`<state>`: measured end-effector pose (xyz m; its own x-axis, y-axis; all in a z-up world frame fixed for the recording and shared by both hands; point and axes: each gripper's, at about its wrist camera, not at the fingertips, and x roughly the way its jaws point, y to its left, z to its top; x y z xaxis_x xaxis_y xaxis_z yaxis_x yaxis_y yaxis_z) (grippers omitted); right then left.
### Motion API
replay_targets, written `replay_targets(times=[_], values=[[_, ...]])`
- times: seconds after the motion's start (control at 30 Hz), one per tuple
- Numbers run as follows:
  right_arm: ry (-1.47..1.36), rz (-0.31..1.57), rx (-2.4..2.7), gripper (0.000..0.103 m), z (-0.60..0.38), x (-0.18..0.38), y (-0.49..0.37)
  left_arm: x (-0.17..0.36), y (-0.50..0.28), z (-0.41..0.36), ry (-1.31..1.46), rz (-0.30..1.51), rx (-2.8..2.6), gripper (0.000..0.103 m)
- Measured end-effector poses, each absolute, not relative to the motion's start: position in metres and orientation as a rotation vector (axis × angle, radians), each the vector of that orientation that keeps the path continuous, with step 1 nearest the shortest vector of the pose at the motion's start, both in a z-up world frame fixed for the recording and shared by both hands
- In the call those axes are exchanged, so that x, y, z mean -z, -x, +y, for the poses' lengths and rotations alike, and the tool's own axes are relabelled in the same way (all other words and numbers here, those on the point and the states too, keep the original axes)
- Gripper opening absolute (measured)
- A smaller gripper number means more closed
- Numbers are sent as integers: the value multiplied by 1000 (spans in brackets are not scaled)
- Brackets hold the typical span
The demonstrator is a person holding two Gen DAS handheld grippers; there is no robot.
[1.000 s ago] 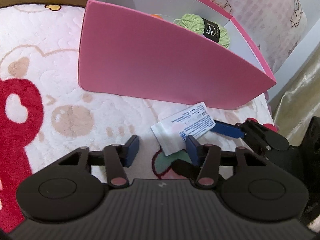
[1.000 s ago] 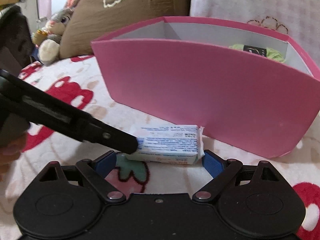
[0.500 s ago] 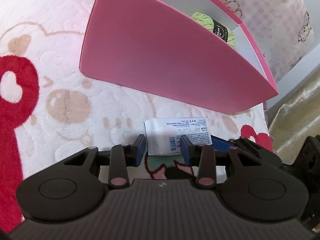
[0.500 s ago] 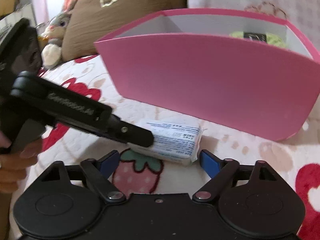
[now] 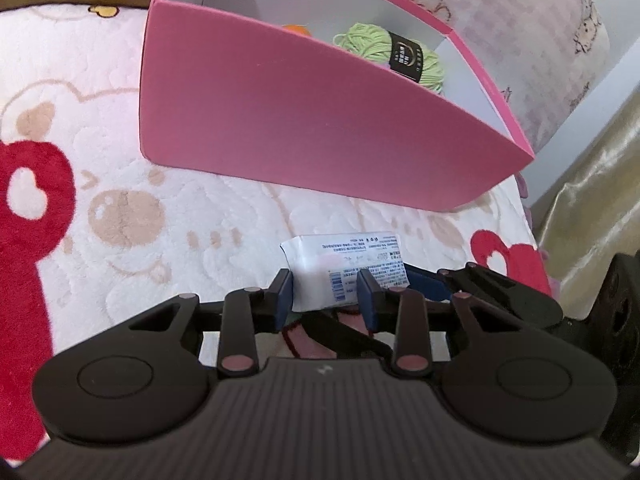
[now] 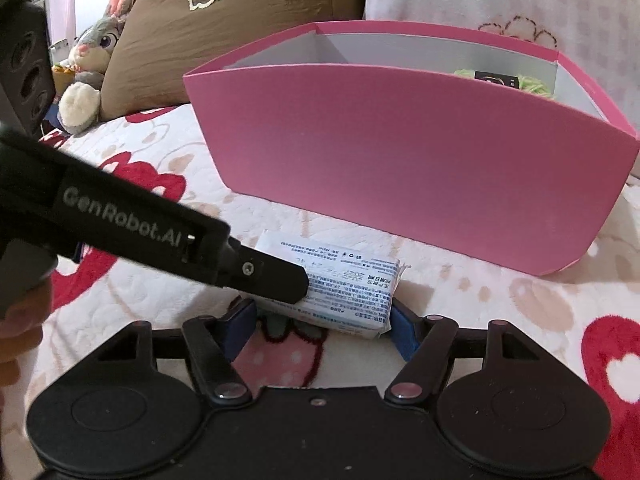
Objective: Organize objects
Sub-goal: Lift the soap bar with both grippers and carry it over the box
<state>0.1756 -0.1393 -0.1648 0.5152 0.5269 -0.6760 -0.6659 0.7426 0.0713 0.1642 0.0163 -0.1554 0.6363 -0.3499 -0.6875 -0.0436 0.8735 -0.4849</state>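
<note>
A small white packet (image 5: 346,270) printed with blue text lies on the plush blanket (image 5: 120,216) at lower centre of the left wrist view, just in front of the pink box (image 5: 304,128), which already holds a green yarn skein (image 5: 394,54) at its upper right. The left gripper (image 5: 326,300) is closing, its blue pads touching the packet's short sides. The right gripper (image 6: 320,326) is closing too, the packet between its jaws; the right pad looks to touch its end, but the left pad stands clear. The packet looks light and soft, a crinkly wrapper that would dent and slip, so a gentle hold across its firmer middle seems best.
</note>
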Motion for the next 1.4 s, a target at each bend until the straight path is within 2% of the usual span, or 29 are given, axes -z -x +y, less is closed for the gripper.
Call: replay_targets(times=[1.07, 1.4], values=[[275, 770, -652, 74, -140, 72, -93, 69, -93, 14, 376, 895, 320, 34], [270, 741, -656, 75, -139, 25, -76, 21, -79, 19, 339, 877, 354, 34]])
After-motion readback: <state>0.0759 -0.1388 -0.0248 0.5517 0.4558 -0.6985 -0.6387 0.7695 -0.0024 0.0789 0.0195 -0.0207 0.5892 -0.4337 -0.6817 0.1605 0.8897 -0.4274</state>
